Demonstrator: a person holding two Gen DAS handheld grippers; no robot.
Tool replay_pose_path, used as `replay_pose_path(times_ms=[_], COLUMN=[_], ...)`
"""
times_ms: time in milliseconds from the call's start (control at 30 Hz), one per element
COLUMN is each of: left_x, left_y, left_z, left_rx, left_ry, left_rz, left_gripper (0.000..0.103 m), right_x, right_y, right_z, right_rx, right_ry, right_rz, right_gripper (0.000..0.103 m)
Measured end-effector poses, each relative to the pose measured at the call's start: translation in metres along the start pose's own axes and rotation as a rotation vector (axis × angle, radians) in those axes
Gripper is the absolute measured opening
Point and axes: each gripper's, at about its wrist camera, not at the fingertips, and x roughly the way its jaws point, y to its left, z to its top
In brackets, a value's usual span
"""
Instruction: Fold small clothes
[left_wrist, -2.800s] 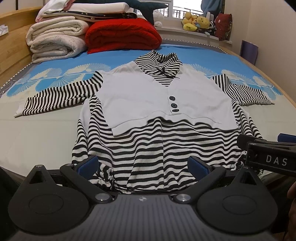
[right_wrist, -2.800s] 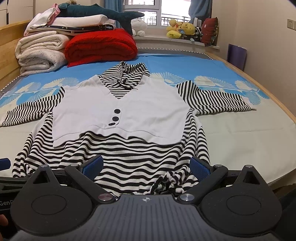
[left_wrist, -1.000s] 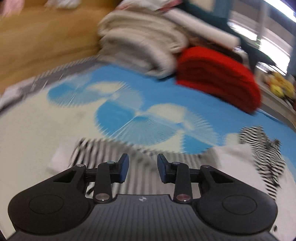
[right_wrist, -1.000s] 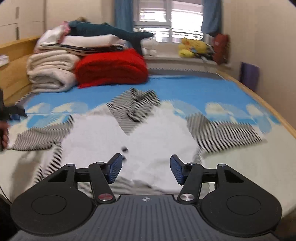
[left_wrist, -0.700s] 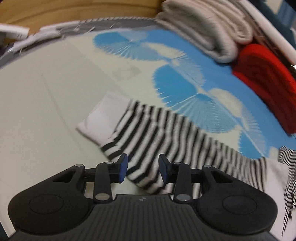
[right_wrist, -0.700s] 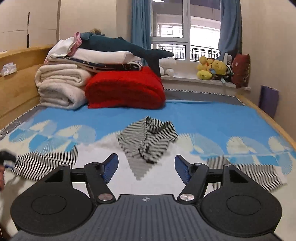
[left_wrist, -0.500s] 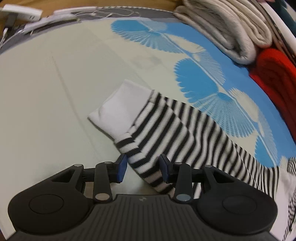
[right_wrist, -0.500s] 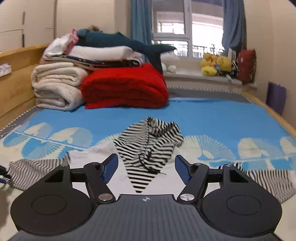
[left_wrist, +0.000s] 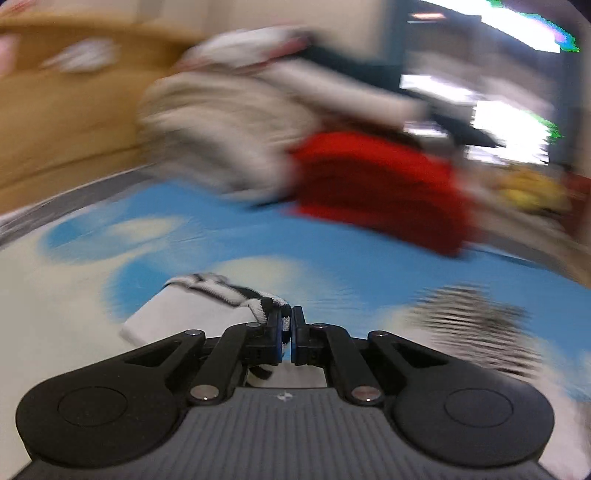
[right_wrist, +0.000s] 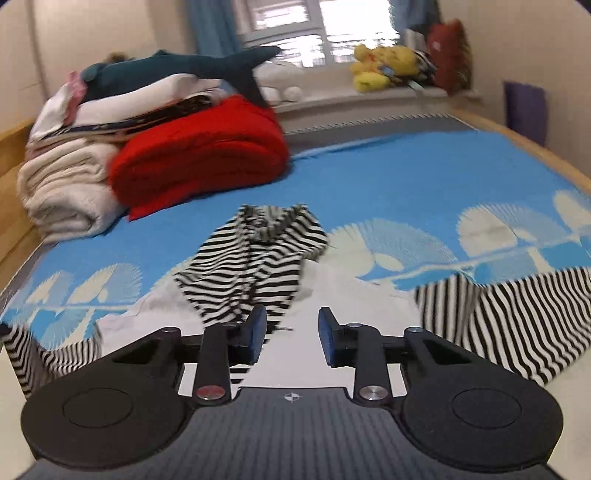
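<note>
Right wrist view, my inventory: bed sheet (right_wrist: 388, 184), smooth blue with pale fan prints; red blanket (right_wrist: 199, 155), plush, folded; striped top (right_wrist: 258, 258), black-and-white knit, lying flat mid-bed. My right gripper (right_wrist: 291, 334) has been closing, jaws apart over white fabric. My left gripper (left_wrist: 287, 328) clamps the striped sleeve (left_wrist: 221, 291). No legible writing.

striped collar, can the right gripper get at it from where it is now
Probably yes. The right gripper points at the striped collar, its fingers apart after just closing partway, with nothing between them. Only flat white fabric lies in between; the red blanket sits well behind.
</note>
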Motion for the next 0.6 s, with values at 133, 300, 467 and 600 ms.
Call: replay_pose_path(times_ms=[133,300,467,600], left_x=[-0.022,-0.016,0.023,0.049], left_y=[-0.108,-0.126,-0.081,-0.046], left_z=[-0.028,-0.046,-0.031,-0.022], left_rx=[0.09,0.065,0.045,-0.017], left_ry=[0.207,0.37,0.403,0.474], left_rz=[-0.493,-0.6,-0.338,-0.218], left_gripper=[0.01,0.023,0.023,0.023], right_x=[0.011,0.028,0.057,0.084], right_y=[-0.018,-0.037,-0.045,-0.054], right_z=[-0.004,-0.014,-0.031,-0.047], right_rx=[0.049,0.163,0.297,0.443], right_ry=[0.031,0.099,0.211,0.298], right_rz=[-0.058,-0.059,-0.044,-0.045], right_gripper=[0.033,0.033,0.036,0.037])
